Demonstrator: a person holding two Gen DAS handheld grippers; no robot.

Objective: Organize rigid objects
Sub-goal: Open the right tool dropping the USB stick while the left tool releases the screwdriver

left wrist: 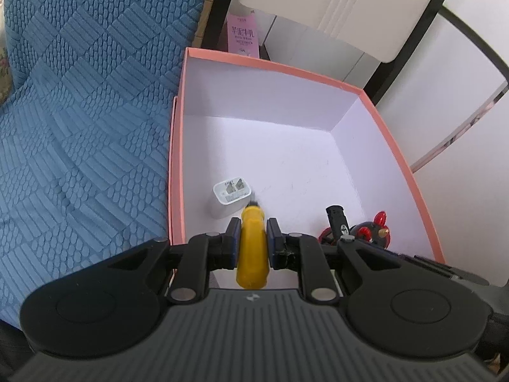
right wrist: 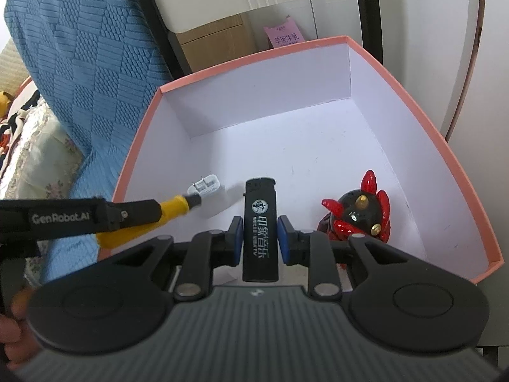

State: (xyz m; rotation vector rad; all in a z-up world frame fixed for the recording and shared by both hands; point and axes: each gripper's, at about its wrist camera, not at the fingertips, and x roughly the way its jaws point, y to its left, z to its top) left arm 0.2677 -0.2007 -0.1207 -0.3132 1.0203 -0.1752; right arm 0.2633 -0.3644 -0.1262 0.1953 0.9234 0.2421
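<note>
My left gripper [left wrist: 252,227] is shut on a yellow screwdriver handle [left wrist: 252,248], held over the near left part of a pink box [left wrist: 273,67] with a white inside. Its tip sits just over a white charger plug [left wrist: 229,198] lying on the box floor. My right gripper [right wrist: 260,227] is shut on a black lighter [right wrist: 260,232] with white print, over the near middle of the box [right wrist: 254,59]. A red and black horned figurine [right wrist: 359,213] stands on the floor at the right. The right wrist view shows the left gripper [right wrist: 178,208] with the screwdriver [right wrist: 149,222] beside the plug [right wrist: 211,195].
A blue quilted cover [left wrist: 79,111] lies along the box's left side. Behind the box stand a pink carton [left wrist: 244,36], white panels and dark frame bars [left wrist: 410,35]. A floral cloth [right wrist: 35,156] and a hand [right wrist: 12,337] are at the left edge of the right wrist view.
</note>
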